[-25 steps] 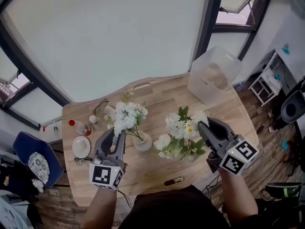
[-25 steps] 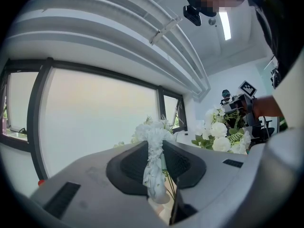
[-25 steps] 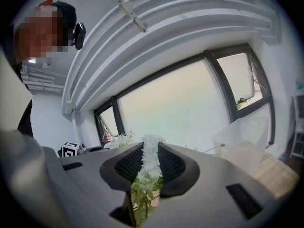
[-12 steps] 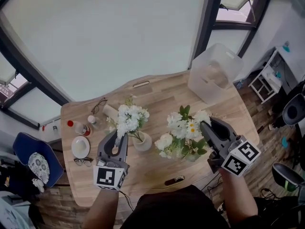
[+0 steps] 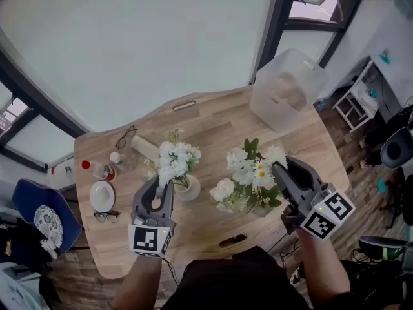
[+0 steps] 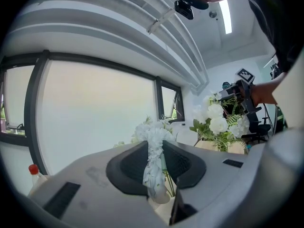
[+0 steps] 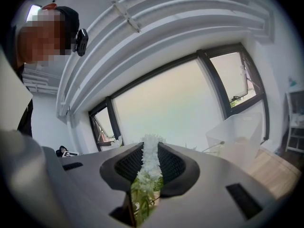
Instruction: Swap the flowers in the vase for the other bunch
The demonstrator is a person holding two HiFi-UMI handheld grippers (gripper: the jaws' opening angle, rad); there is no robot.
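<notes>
flowers (image 5: 175, 161), white, clenched in left hand-held gripper (image 5: 162, 187) above vase (image 5: 191, 190); right hand-held gripper (image 5: 277, 171) clenches leafy bunch (image 5: 247, 181).

A pale wooden table (image 5: 213, 124) with a wavy edge has a slot cut near its far edge (image 5: 184, 105) and another near its near edge (image 5: 232, 241). A clear plastic bin (image 5: 288, 89) stands on its far right corner. A small white vase (image 5: 189, 189) stands near the middle. At the left lie a white saucer (image 5: 102, 196), a red-capped bottle (image 5: 97, 170), a small white-capped bottle (image 5: 117, 159), a pale roll (image 5: 145, 148) and two pairs of glasses (image 5: 104, 216).
</notes>
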